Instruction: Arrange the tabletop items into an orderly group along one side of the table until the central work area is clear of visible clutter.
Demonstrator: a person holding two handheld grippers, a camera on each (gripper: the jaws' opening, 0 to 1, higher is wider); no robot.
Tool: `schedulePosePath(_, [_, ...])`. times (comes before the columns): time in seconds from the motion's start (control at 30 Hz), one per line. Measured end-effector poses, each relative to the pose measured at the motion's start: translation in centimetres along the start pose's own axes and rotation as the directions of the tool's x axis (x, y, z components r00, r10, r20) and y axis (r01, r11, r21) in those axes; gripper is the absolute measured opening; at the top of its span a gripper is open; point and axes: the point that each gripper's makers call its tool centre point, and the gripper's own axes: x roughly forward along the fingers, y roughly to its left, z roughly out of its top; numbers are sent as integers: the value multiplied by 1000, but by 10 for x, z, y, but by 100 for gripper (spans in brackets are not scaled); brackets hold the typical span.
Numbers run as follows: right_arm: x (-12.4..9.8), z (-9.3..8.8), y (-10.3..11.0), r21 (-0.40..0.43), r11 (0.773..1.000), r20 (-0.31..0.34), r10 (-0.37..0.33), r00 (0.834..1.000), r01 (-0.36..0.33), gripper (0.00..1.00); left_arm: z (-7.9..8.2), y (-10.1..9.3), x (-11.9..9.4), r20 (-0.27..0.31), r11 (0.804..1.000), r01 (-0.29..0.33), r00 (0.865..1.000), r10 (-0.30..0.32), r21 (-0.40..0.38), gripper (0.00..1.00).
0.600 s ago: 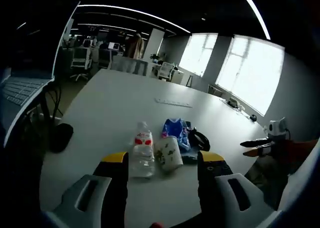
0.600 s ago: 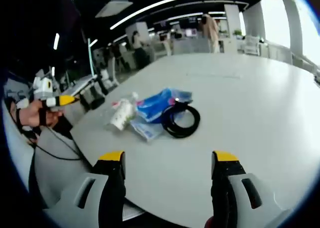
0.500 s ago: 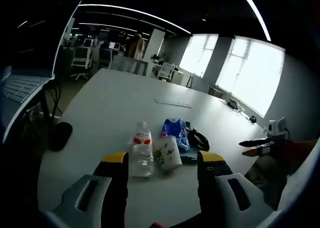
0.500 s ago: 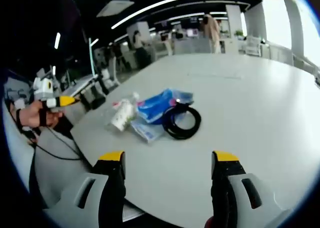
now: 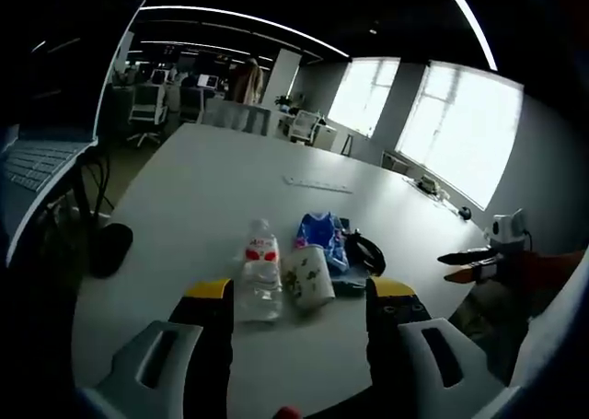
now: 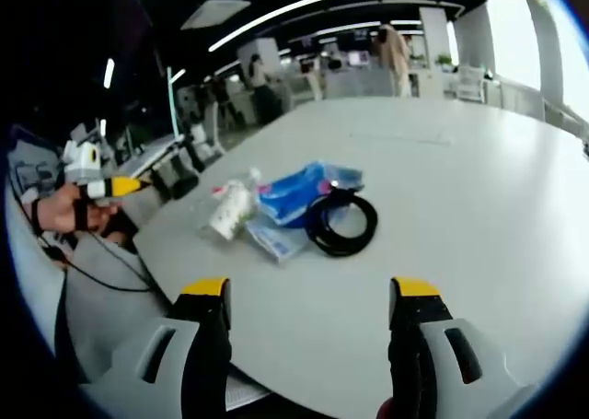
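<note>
A clear water bottle (image 5: 260,276) with a red label lies on the white table (image 5: 230,180), beside a white patterned cup (image 5: 309,277) on its side, a blue packet (image 5: 320,236) and a black coiled cable (image 5: 365,252). My left gripper (image 5: 299,295) hovers open just short of the bottle and cup. In the right gripper view the same pile shows from the other side: cup (image 6: 232,211), blue packet (image 6: 293,192), cable (image 6: 342,223). My right gripper (image 6: 310,293) is open over bare table, well short of the cable. The left gripper (image 6: 103,188) shows at the left of that view, in a hand.
A black pouch (image 5: 109,250) lies near the table's left edge. A laptop (image 5: 37,161) sits off to the left. A long strip (image 5: 317,185) lies further up the table. Office chairs (image 5: 147,115) and people stand beyond. The right gripper (image 5: 479,261) shows at the right.
Both views have shifted only slightly; the pile sits a little closer in the right gripper view. Nothing on the table has moved.
</note>
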Motion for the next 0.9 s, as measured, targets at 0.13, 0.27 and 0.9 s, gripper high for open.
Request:
schedulePosePath(0.13, [1,1,2,1,1000,4,5,1000,-5,69,0,0,0,-4,1000,-1,1000,1,7,58])
schedulePosePath(0.27, [2,1,3,0,1000,0,10,1000,-10,69,2,-1,0,-4,1000,0,1000,0,18,59])
schedulePosePath(0.9, [2,-10,7,16,1000,-23,24,999,-23,68,-22,-1,-7,-57,1000,-12,998,11,-13,54])
